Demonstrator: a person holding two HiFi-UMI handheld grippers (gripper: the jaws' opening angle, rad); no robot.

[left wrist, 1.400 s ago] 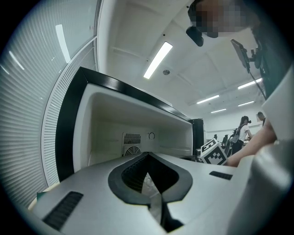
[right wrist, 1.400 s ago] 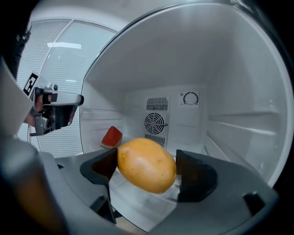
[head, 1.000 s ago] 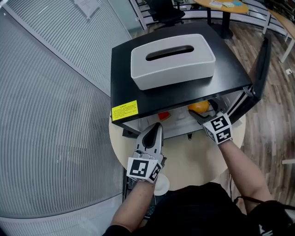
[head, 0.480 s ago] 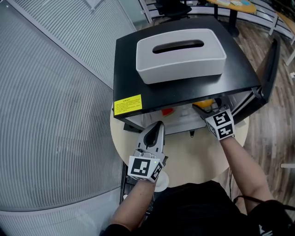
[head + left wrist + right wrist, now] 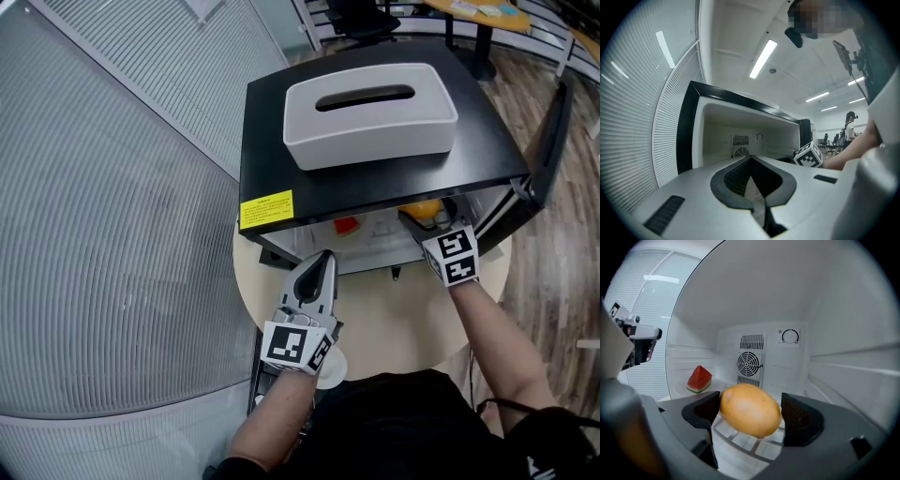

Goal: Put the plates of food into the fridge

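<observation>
Small black fridge (image 5: 281, 159), white inside, is standing with its door (image 5: 551, 127) swung open at 3 o'clock. Red watermelon wedge (image 5: 699, 378), rind down, is resting on a white plate (image 5: 680, 389) along the interior's 9 o'clock wall. Orange-yellow oval fruit (image 5: 750, 409) is sitting lengthwise between the right gripper's (image 5: 751, 417) jaws, at the wedge's 4 o'clock.

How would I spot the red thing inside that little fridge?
Find the open black fridge on the round table and look at its inside left. There lies a red watermelon wedge with green rind; its neighbour, the orange fruit in the right hand-held gripper, is round and smooth.
</observation>
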